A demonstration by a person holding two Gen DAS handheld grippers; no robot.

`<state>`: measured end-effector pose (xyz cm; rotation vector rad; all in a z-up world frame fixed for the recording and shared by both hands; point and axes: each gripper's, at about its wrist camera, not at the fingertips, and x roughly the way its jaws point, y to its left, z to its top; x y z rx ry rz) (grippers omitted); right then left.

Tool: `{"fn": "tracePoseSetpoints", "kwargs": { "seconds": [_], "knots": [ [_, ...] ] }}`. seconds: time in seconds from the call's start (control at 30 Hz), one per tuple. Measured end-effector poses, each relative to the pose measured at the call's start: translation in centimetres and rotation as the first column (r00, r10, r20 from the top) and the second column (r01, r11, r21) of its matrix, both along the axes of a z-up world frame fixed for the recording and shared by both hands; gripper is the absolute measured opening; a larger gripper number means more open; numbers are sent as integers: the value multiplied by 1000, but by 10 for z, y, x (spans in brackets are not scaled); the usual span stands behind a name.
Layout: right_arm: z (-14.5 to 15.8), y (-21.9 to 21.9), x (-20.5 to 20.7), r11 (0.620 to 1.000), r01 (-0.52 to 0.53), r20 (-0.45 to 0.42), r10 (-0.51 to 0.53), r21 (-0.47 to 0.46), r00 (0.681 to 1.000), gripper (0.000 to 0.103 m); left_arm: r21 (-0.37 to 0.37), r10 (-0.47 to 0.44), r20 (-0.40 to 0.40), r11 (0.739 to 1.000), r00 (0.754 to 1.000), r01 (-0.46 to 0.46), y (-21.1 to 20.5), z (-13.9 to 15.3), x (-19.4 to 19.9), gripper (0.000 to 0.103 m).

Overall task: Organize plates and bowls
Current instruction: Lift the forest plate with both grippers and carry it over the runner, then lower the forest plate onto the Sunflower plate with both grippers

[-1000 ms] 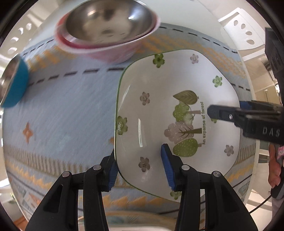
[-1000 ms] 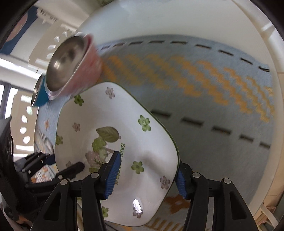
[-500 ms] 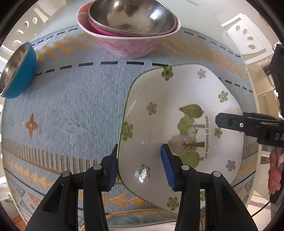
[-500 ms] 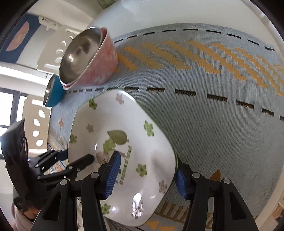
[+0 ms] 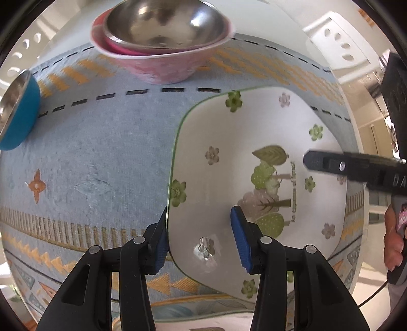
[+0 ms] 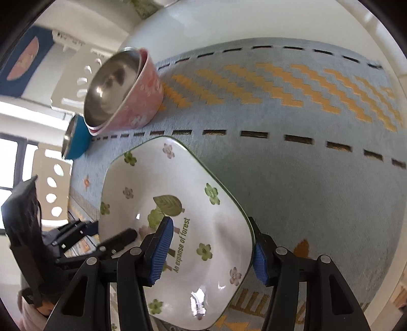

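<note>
A white square plate [image 5: 254, 157] with flowers, trees and a green rim lies on the patterned tablecloth [image 5: 101, 157]; it also shows in the right wrist view [image 6: 162, 183]. My left gripper [image 5: 201, 236] is open with its jaws straddling the plate's near edge. My right gripper [image 6: 208, 252] is open and straddles the opposite edge; one of its fingers [image 5: 330, 163] reaches over the plate. A steel bowl [image 5: 162, 23] sits nested in a pink bowl [image 5: 165, 66] at the back. A blue bowl [image 5: 17, 112] with a steel inside stands at the left.
White perforated chairs [image 5: 335, 43] stand around the table. The person's hand [image 5: 393, 239] holds the right gripper at the table's right edge. The bowls also show in the right wrist view, the pink bowl [image 6: 137, 101] and the blue bowl [image 6: 76, 142].
Both grippers and the plate have shifted across the cloth, with the stacked bowls now farther from the plate. Both grippers stay open around the plate's edges.
</note>
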<state>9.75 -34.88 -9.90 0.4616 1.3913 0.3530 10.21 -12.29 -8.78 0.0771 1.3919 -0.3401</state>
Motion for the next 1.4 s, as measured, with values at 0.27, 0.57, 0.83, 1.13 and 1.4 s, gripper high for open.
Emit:
{"fn": "tracePoseSetpoints", "kwargs": {
  "seconds": [0.27,0.57,0.83,1.13,1.4],
  "knots": [
    [25,-10,-18,1000,3,-21,-3,-9,1000,56,-45,28,-15,999,1000,-28,-11,8,-12,42],
    [41,-7,-24,999,42,-36,-42,7,998,56,-12,31,7,999,1000,-31,-12,25,-17,42],
    [57,-17,-21,998,64,-44,-63,24,997,55,-21,27,29,999,999,-27,-15,42,-12,42],
    [74,4,-29,998,30,-38,-28,56,999,55,-16,68,55,998,996,-67,9,62,-26,42],
    [80,37,-45,996,-34,-37,37,84,999,55,1,132,77,991,988,-132,43,72,-51,43]
  ]
}}
